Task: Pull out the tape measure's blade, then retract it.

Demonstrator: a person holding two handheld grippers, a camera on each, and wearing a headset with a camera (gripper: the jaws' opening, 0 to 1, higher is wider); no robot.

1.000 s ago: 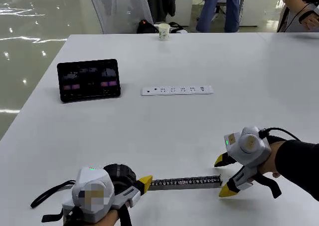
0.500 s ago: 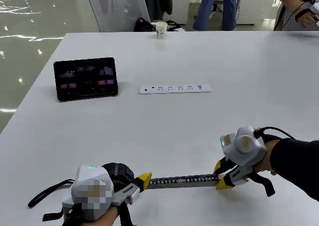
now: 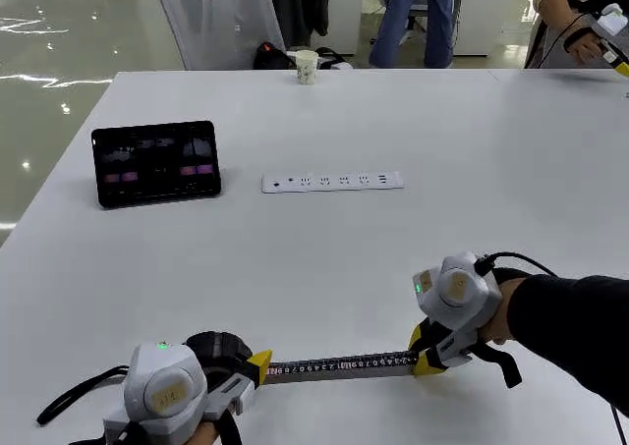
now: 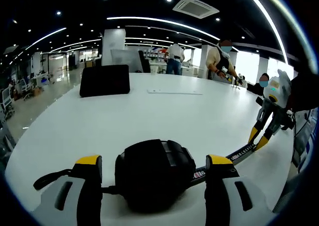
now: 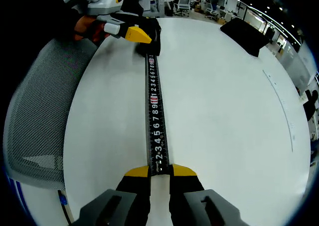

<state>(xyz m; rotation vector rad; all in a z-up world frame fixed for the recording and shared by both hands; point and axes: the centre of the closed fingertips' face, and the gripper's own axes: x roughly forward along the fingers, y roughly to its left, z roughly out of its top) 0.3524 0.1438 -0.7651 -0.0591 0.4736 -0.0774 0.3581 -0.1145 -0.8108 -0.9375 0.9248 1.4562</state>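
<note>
Yellow-tipped jaws of the right gripper [image 3: 425,352], at lower right of the head view, are pressed nearly together on the free end of the blade [image 3: 339,366]. In the right gripper view [image 5: 160,170] the numbered black strip [image 5: 154,111] runs from that pinch up the middle of the frame to the case.

The left gripper [image 3: 236,366], at lower left, has its jaws set wide on either side of the black case [image 3: 218,349]. In the left gripper view [image 4: 154,161] the case [image 4: 154,173] sits between them with slim gaps at the tips, so I cannot tell whether they clamp it.

The tape measure lies on the white table [image 3: 344,258] at the bottom of the frame, its blade partly drawn out and flat on the surface.

The blade is probably thin, springy and likely to kink if bent sideways. It is best held at its end, and it may snap back if let go. The case looks chunky and grippy, best taken by its sides.

Count: one tape measure and two grippers. Further up the frame are one dark tablet [image 3: 155,162], one white power strip [image 3: 332,182] and one paper cup [image 3: 307,66].
</note>
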